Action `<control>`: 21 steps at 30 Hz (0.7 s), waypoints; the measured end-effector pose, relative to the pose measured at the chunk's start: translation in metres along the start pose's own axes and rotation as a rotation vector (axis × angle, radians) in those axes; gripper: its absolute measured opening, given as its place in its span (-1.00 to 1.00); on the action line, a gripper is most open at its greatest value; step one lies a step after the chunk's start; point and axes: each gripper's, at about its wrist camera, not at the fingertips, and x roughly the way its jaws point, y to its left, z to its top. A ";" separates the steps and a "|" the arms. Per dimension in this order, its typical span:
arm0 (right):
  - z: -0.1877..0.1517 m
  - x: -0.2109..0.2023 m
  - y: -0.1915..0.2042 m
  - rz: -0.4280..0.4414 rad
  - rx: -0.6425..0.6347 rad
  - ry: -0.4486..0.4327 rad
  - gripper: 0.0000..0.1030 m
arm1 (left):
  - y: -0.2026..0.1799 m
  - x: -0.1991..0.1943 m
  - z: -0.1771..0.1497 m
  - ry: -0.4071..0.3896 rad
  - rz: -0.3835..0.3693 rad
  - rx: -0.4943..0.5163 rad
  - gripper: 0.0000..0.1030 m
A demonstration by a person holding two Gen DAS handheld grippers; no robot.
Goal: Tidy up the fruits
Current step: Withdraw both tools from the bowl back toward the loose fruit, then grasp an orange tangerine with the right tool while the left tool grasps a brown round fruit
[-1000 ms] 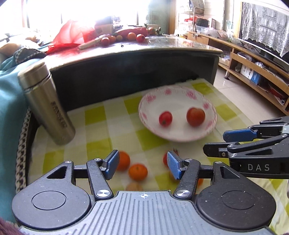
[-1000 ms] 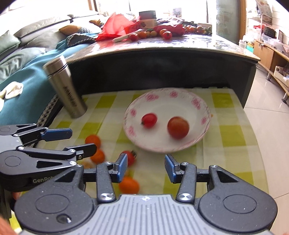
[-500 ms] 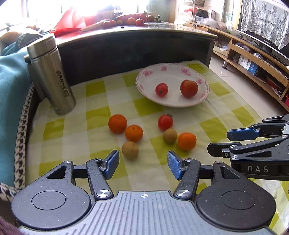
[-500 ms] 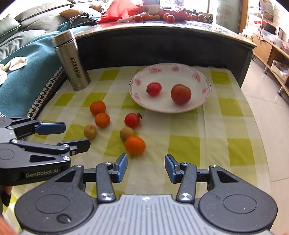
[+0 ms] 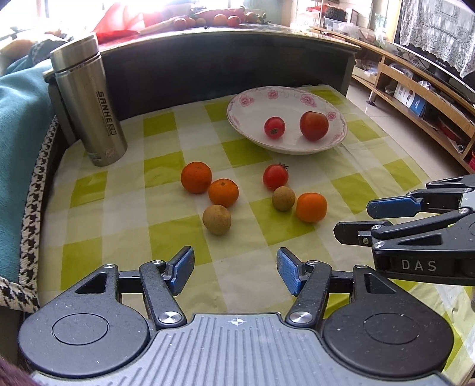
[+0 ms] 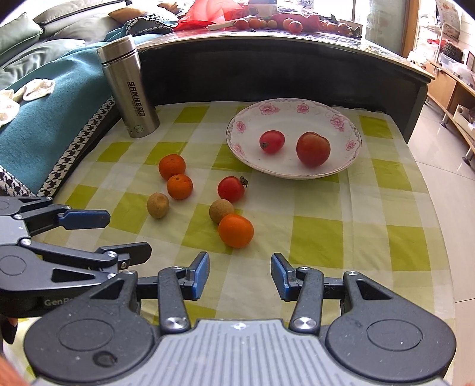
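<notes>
Grippers, left gripper (image 5: 236, 274) and right gripper (image 6: 240, 276), both spread and empty, hover at table's (image 6: 323, 237) near edge; approach nearest orange (image 6: 236, 230) squarely, squeezing gently.

It was a home living room: a sofa (image 6: 44, 35) with cushions stood beside the desk (image 6: 326, 213), wooden shelving (image 5: 415, 98) lined the wall, and a lace curtain (image 5: 439, 32) hung above it.

The right gripper (image 5: 353, 219) is running off the left view's right edge; the fruits on the far counter (image 6: 267, 23) are showing too small to name.
</notes>
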 end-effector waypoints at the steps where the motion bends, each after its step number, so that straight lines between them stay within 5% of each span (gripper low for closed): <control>1: 0.001 0.002 -0.001 -0.001 0.001 0.000 -0.03 | 0.001 0.001 0.001 0.000 -0.001 -0.003 0.34; 21: 0.020 0.053 -0.008 0.033 -0.012 0.035 -0.07 | 0.013 0.044 0.013 -0.030 -0.029 0.035 0.35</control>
